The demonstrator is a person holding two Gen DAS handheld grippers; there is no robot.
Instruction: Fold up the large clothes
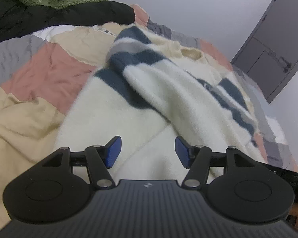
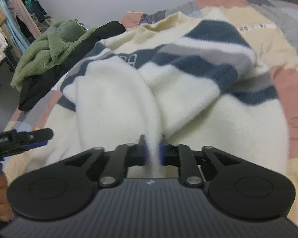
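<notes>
A cream fleece sweater (image 1: 168, 91) with navy and grey stripes lies spread on the patchwork bedspread (image 1: 49, 71), both sleeves folded across its body. Above its lower hem my left gripper (image 1: 148, 151) hangs open, blue pads apart and nothing between them. In the right wrist view the same sweater (image 2: 113, 91) fills the middle, and my right gripper (image 2: 153, 150) is shut on a raised fold of its cream fabric, pinched between the pads. The left gripper (image 2: 37, 136) shows at that view's left edge, held by a hand (image 2: 0, 204).
A green fleece garment (image 2: 49, 53) lies on a black garment (image 2: 55, 73) at the bed's far side. A beige cloth (image 1: 19, 123) lies beside the sweater. A grey cabinet (image 1: 276, 49) stands against the wall, and clothes hang on a rack (image 2: 12, 19).
</notes>
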